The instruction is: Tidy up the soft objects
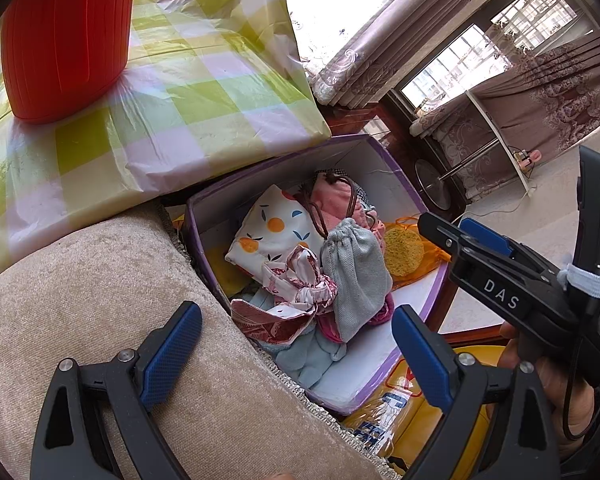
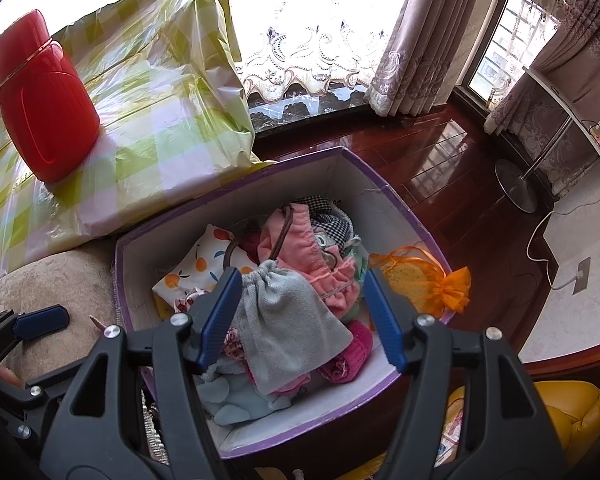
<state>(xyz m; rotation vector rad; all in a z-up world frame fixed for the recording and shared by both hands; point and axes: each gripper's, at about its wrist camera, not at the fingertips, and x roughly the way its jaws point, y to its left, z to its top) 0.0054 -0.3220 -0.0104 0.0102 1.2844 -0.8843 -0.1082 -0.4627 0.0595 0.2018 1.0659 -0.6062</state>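
A purple-rimmed white box [image 1: 420, 300] [image 2: 384, 208] holds several soft things. A grey drawstring pouch [image 1: 356, 276] [image 2: 288, 324] lies on top. Beside it are a white cloth with orange fruit print [image 1: 272, 232] [image 2: 196, 268], a pink pouch [image 1: 336, 200] [image 2: 304, 248], a red-patterned cloth [image 1: 296, 284] and a light blue cloth [image 1: 312, 356] [image 2: 236, 396]. An orange mesh bag with a yellow sponge [image 1: 404, 252] [image 2: 420, 284] lies over the box's right rim. My left gripper [image 1: 296, 356] is open and empty over the box's near-left edge. My right gripper [image 2: 304, 320] is open, above the grey pouch, holding nothing.
A beige cushion [image 1: 100, 320] lies left of the box. A table with a green checked plastic cover [image 1: 180, 80] [image 2: 148, 120] carries a red container [image 1: 64, 36] [image 2: 44, 100]. Dark wood floor, curtains and a fan stand [image 2: 516, 188] are beyond. A yellow object [image 2: 572, 412] sits at the lower right.
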